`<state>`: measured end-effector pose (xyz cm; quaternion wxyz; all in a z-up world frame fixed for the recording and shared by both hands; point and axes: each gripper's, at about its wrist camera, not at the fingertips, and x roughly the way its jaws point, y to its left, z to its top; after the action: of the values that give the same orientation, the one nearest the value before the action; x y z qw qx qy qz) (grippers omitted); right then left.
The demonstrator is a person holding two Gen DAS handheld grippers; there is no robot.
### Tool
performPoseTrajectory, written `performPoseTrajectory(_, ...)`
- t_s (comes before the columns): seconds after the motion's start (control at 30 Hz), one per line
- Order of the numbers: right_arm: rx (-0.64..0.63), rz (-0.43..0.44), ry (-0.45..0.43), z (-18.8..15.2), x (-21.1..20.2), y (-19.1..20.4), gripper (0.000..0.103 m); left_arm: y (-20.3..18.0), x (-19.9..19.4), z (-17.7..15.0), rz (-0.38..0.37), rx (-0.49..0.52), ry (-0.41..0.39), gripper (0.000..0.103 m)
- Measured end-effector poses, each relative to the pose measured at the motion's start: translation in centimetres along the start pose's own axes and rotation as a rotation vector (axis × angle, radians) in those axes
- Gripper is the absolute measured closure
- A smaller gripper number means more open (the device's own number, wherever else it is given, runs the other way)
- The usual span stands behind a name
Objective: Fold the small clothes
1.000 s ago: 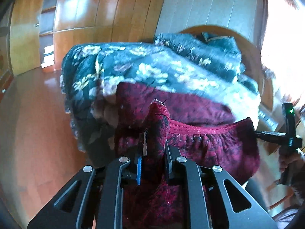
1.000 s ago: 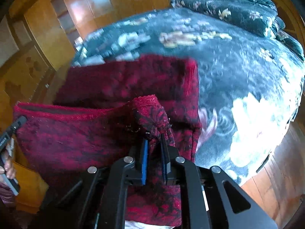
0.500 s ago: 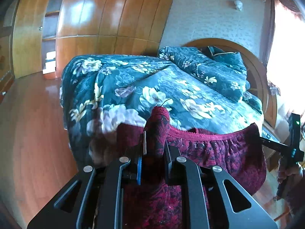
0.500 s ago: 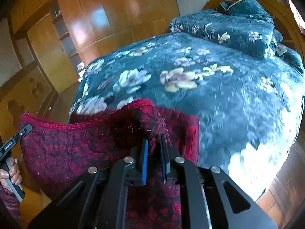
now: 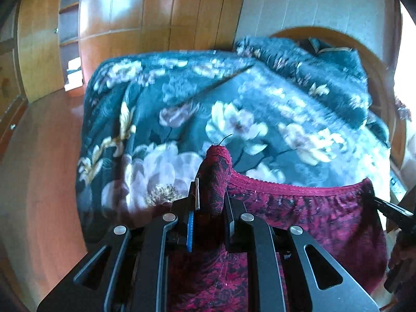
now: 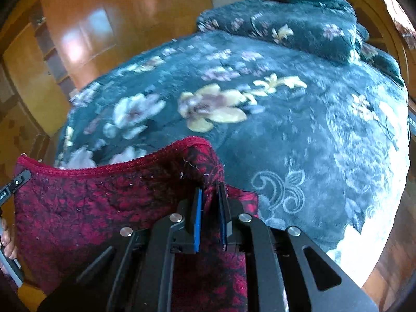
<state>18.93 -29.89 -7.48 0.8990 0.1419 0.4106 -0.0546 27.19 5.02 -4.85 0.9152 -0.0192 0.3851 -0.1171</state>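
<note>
Held up by its two waistband corners: a small dark-red patterned garment (image 5: 306, 215), stretched in the air at the near edge of a bed (image 5: 234, 109), clear of the floral bedspread (image 6: 286, 130) beyond. At the left corner, the left gripper (image 5: 211, 200), clamped on a bunched peak of waistband that rises between the pads; a loose thread curling off the top. From there rightward, the scalloped hem, sagging in a shallow curve toward the far corner, evidently pulled wide to flatten the cloth before laying it down. At the right corner, the right gripper (image 6: 210, 208), pinched tight on the matching fold of fabric, blue pad on one side. Seen in the right wrist view at far left, part of a hand (image 6: 7, 241) around the other tool's handle. Behind, out of focus: wooden wardrobe doors (image 5: 135, 18), polished floor, rounded headboard and pillows. Bedspread ahead bare, a likely landing spot for the fold, not yet begun.
</note>
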Motion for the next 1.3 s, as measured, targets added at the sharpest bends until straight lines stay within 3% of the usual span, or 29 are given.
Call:
performPoseTrajectory(0.1, 0.023, -0.055, 0.057, -0.8, 2.6, -1.1, 0.093, 0.4, 4.0, -0.7, 0.035, -0.019, 0.092, 0.086)
performPoseTrajectory(0.2, -0.013, -0.099, 0.069, -1.6, 4.1, -1.0, 0.092, 1.5, 6.6, -2.1, 0.068, -0.054, 0.169, 0.078)
performPoseTrajectory(0.3, -0.038, -0.104, 0.076, -1.5, 4.3, -0.8, 0.087, 2.7, 4.8, -2.3, 0.023, -0.116, 0.14, 0.078)
performPoseTrajectory(0.33, -0.041, -0.088, 0.072, -1.4, 3.8, -0.9, 0.078, 3.0, 3.7, -2.2, 0.013, -0.139, 0.128, 0.075)
performPoseTrajectory(0.37, -0.038, -0.07, 0.066, -1.3, 3.3, -1.0, 0.073, 3.3, 2.5, -2.3, 0.021, -0.156, 0.11, 0.061)
performPoseTrajectory(0.4, -0.026, -0.047, 0.056, -1.3, 2.4, -1.3, 0.065, 3.3, 1.6, -2.4, 0.033, -0.162, 0.089, 0.056)
performPoseTrajectory(0.53, 0.038, 0.105, 0.045, -2.9, -2.2, -3.5, 0.063, 3.4, -3.7, -4.0, -0.003, -0.145, 0.002, 0.055)
performPoseTrajectory(0.63, 0.071, 0.198, 0.069, -5.6, -5.0, -5.0, 0.061, 2.0, -7.0, -6.4, -0.028, -0.072, -0.034, 0.055)
performPoseTrajectory(0.7, 0.088, 0.27, 0.097, -8.3, -6.7, -6.1, 0.061, 0.9, -8.3, -8.5, -0.04, -0.022, -0.035, 0.055)
performPoseTrajectory(0.8, 0.085, 0.305, 0.142, -11.4, -7.6, -6.5, 0.057, -0.9, -8.7, -11.1, -0.039, 0.046, -0.005, 0.055)
performPoseTrajectory(0.9, 0.097, 0.314, 0.193, -14.2, -7.1, -6.2, 0.057, -1.5, -7.7, -13.0, -0.03, 0.047, 0.051, 0.055)
performPoseTrajectory(0.97, 0.113, 0.312, 0.212, -15.1, -6.4, -6.0, 0.083, -1.5, -6.6, -13.6, 0.004, 0.046, 0.085, 0.055)
performPoseTrajectory(1.03, 0.09, 0.261, 0.212, -15.1, -6.9, -5.5, 0.092, -1.2, -6.0, -13.6, 0.004, 0.022, 0.1, 0.055)
performPoseTrajectory(1.2, 0.015, 0.159, 0.22, -15.4, -6.5, -4.9, 0.092, -1.1, -7.1, -13.5, 0.01, 0.02, 0.094, 0.054)
performPoseTrajectory(1.27, 0.016, 0.154, 0.202, -15.4, -6.6, -4.4, 0.089, 0.1, -8.6, -13.4, -0.003, -0.021, 0.061, 0.032)
performPoseTrajectory(1.3, 0.031, 0.16, 0.197, -15.6, -6.8, -4.4, 0.083, 1.0, -9.3, -13.5, -0.003, -0.05, 0.041, 0.031)
